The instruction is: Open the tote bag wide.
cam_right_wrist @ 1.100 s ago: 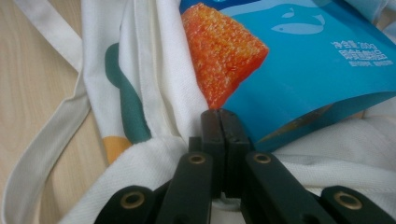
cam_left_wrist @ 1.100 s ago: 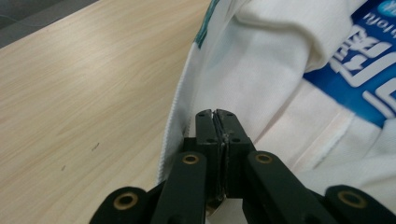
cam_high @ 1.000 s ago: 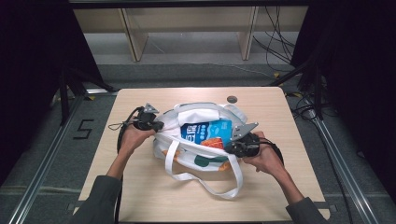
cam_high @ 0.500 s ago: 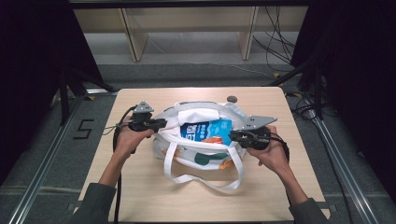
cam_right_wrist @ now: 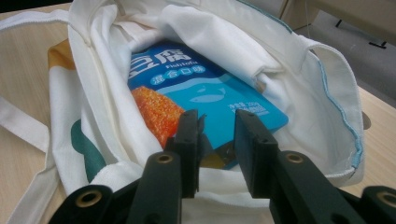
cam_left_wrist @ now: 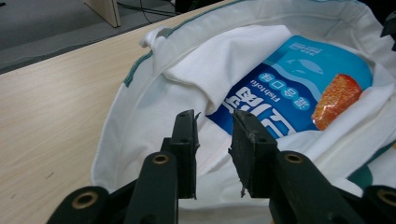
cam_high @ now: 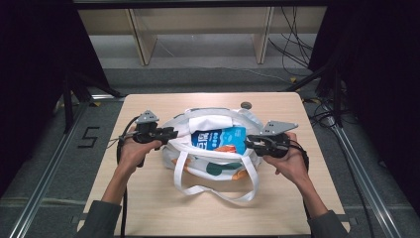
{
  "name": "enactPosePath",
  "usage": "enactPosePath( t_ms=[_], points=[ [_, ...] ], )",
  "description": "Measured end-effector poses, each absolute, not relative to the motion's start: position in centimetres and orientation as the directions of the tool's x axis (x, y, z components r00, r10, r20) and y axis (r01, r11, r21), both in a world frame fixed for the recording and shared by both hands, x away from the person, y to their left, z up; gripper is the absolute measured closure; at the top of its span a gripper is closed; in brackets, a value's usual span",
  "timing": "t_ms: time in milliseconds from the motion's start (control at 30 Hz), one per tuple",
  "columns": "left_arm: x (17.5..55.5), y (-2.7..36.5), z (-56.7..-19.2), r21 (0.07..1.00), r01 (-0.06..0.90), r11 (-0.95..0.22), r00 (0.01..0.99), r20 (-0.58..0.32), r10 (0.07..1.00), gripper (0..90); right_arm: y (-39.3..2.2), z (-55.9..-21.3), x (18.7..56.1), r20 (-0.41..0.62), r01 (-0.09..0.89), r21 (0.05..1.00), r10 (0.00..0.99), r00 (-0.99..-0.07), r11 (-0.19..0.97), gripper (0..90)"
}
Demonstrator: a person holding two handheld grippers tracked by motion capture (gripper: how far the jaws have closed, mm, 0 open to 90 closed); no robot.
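On either side of the tote bag (cam_high: pixel 213 148), your left gripper (cam_high: pixel 171 133) and right gripper (cam_high: pixel 250 141) have just been opening, nothing between them. Inside it lies the blue packet (cam_high: pixel 218 139); lift that out next.

Table evenly lit, surroundings dark (close views slightly soft).

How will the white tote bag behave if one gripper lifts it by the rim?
Probably floppy: the white tote bag lies creased and slumped on the table. It will likely sag toward the blue snack packet inside. Its loose straps would probably dangle.
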State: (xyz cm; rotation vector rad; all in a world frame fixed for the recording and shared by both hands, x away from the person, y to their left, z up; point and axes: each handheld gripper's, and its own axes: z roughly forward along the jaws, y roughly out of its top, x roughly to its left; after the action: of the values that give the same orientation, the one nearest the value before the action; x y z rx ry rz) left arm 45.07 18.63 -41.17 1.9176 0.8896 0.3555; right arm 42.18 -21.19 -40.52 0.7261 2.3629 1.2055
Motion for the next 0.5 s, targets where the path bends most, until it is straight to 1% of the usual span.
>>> enactPosePath(
  t_ms=[33, 100, 200, 300, 367, 500],
  points=[
    [45.03, 18.54, -41.19, 0.855, 0.437, -0.278, 0.687, -0.118, 0.717, 66.2, -21.14, -40.62, 42.23, -0.106, 0.269, 0.832, 0.616, -0.780, 0.484, 66.4],
    [44.95, 18.65, -41.00, 0.860, 0.435, -0.266, 0.684, -0.124, 0.719, 65.9, -21.14, -40.62, 42.23, -0.105, 0.271, 0.832, 0.617, -0.780, 0.484, 65.5],
    [44.89, 18.79, -40.74, 0.863, 0.442, -0.243, 0.677, -0.144, 0.721, 62.5, -21.17, -40.63, 42.26, -0.109, 0.269, 0.835, 0.624, -0.774, 0.480, 60.5],
    [44.70, 18.72, -40.59, 0.869, 0.423, -0.256, 0.692, -0.128, 0.711, 59.5, -21.34, -40.51, 42.27, -0.104, 0.276, 0.836, 0.630, -0.769, 0.475, 55.5],
    [44.56, 18.57, -40.58, 0.870, 0.418, -0.260, 0.693, -0.121, 0.710, 58.6, -21.38, -40.53, 42.26, -0.113, 0.269, 0.840, 0.637, -0.762, 0.471, 54.4],
    [44.16, 18.23, -40.65, 0.863, 0.420, -0.280, 0.705, -0.115, 0.700, 53.9, -21.42, -40.55, 41.94, -0.093, 0.288, 0.842, 0.649, -0.755, 0.456, 49.7]
  ],
)
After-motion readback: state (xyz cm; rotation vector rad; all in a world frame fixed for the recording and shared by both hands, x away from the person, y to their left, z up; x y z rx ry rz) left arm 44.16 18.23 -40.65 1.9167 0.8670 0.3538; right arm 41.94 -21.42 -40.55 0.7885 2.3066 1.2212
